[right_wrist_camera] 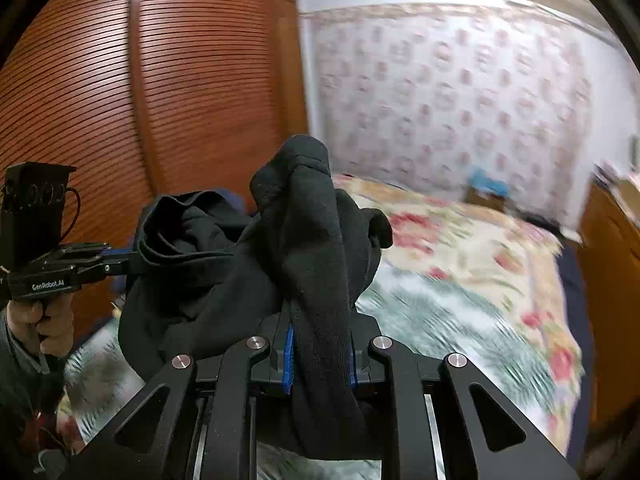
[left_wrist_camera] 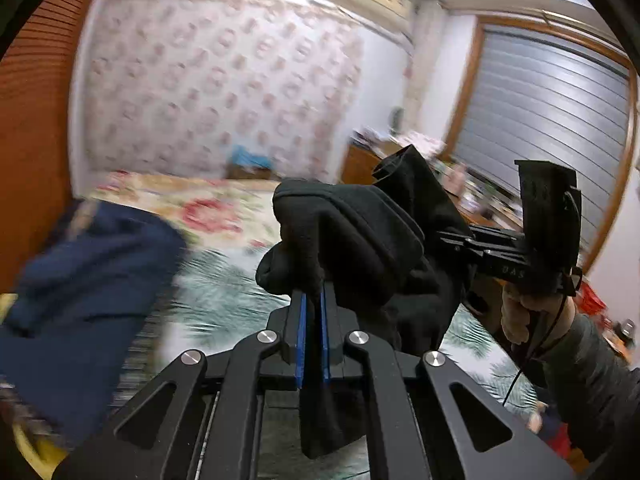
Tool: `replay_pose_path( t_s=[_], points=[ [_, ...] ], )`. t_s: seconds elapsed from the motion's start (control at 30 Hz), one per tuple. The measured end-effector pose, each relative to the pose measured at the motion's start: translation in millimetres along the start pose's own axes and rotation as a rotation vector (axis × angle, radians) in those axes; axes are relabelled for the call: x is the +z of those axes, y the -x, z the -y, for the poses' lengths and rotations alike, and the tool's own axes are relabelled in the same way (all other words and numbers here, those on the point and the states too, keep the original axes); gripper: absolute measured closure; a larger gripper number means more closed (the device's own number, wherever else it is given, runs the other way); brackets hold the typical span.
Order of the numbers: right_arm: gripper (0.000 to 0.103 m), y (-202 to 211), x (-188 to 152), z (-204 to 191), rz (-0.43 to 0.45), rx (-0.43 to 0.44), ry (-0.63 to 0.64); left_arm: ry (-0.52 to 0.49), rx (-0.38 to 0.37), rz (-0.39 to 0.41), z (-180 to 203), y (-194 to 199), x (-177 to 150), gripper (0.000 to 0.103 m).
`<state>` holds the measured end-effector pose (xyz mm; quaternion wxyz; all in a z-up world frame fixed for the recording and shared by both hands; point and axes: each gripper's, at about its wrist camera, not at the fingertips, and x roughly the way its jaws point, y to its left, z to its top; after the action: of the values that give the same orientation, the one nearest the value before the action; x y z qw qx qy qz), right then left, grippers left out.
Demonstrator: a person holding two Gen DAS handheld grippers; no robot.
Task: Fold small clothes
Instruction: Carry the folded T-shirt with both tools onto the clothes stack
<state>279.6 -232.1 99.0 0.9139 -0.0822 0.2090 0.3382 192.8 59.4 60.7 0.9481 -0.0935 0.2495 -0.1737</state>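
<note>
Hanging in the air above the bed [right_wrist_camera: 460, 280], the black garment [left_wrist_camera: 360, 232] was bunched between the two claws, nowhere near flat. The left gripper [left_wrist_camera: 313, 296] was clamped on a thick wad of it, blue pads nearly together. The right gripper [right_wrist_camera: 320, 320] also pinched a rope of the same cloth, its jaws set wider by the bulk between them. From the left wrist view the right tool sat at about three o'clock, close in; from the right wrist view the left tool was at nine.

I judged the trouble lay in those grips. Each claw held a gathered lump, not a clean edge or corner, so pulling apart might only tighten the twist rather than spread the piece. A layer could also slide out of the looser right pinch, dropping half the cloth in a heap. A blue garment [left_wrist_camera: 92, 280] lay at eight o'clock on the bed, and the black one could land on it and tangle.
</note>
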Motion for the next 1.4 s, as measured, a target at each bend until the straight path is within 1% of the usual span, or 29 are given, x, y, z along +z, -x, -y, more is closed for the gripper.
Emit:
replay_pose_path(
  t_s=[0.17, 0.27, 0.37, 0.4, 0.43, 0.53, 0.63, 0.67, 0.73, 0.8, 0.83, 0.87, 0.9, 0.93, 0.97, 1.0, 1.07, 1.13, 1.2, 1.23, 1.27, 1.33, 1.4],
  points=[
    [0.084, -60, 52, -45, 0.032, 0.106, 0.098, 0.066, 0.131, 0.084, -64, 52, 4, 0.096],
    [0.084, -105, 80, -64, 0.028, 0.164, 0.142, 0.119, 0.196, 0.112, -98, 70, -2, 0.096],
    [0.084, -155, 97, -70, 0.004, 0.209, 0.172, 0.189, 0.242, 0.119, -131, 76, -18, 0.096],
    [0.084, -178, 100, -59, -0.009, 0.218, 0.180, 0.209, 0.255, 0.116, -140, 77, -23, 0.096],
    [0.084, -196, 102, -59, -0.024, 0.227, 0.187, 0.229, 0.269, 0.112, -149, 76, -29, 0.097],
    [0.084, -244, 103, -67, -0.076, 0.231, 0.226, 0.247, 0.355, 0.071, -170, 64, -49, 0.097],
    [0.083, -288, 101, -63, -0.114, 0.202, 0.237, 0.261, 0.403, 0.035, -179, 47, -59, 0.098],
    [0.081, -297, 101, -59, -0.123, 0.193, 0.237, 0.255, 0.429, 0.034, -178, 43, -60, 0.098],
    [0.073, -321, 108, -58, -0.145, 0.186, 0.198, 0.233, 0.443, 0.057, -173, 53, -62, 0.097],
    [0.056, -327, 110, -47, -0.143, 0.166, 0.168, 0.197, 0.461, 0.093, -166, 63, -61, 0.096],
    [0.053, -322, 113, -47, -0.129, 0.153, 0.156, 0.178, 0.472, 0.110, -165, 67, -58, 0.089],
    [0.051, -318, 115, -41, -0.110, 0.143, 0.143, 0.148, 0.483, 0.138, -160, 71, -53, 0.078],
    [0.051, -311, 117, -41, -0.086, 0.136, 0.139, 0.127, 0.483, 0.158, -156, 72, -49, 0.073],
    [0.051, -303, 119, -40, -0.049, 0.127, 0.144, 0.110, 0.480, 0.173, -158, 71, -44, 0.061],
    [0.051, -294, 119, -47, -0.013, 0.122, 0.151, 0.089, 0.470, 0.183, -156, 68, -38, 0.054],
    [0.051, -285, 119, -52, 0.014, 0.130, 0.155, 0.068, 0.458, 0.169, -154, 62, -33, 0.050],
    [0.051, -269, 117, -59, 0.067, 0.182, 0.151, 0.043, 0.446, 0.141, -154, 44, -27, 0.038],
    [0.051, -265, 116, -67, 0.085, 0.251, 0.157, 0.021, 0.452, 0.096, -156, 27, -26, 0.037],
    [0.051, -278, 115, -75, 0.038, 0.302, 0.163, 0.021, 0.482, 0.028, -161, 11, -30, 0.037],
    [0.052, -287, 112, -76, 0.007, 0.298, 0.170, 0.026, 0.486, 0.001, -166, 6, -35, 0.037],
    [0.060, -293, 107, -75, -0.017, 0.287, 0.178, 0.029, 0.483, -0.021, -168, 3, -39, 0.037],
    [0.061, -318, 98, -70, -0.073, 0.247, 0.185, 0.041, 0.490, -0.061, -174, -6, -47, 0.037],
    [0.061, -338, 89, -64, -0.103, 0.225, 0.176, 0.064, 0.471, -0.080, -181, -10, -54, 0.037]
  ],
)
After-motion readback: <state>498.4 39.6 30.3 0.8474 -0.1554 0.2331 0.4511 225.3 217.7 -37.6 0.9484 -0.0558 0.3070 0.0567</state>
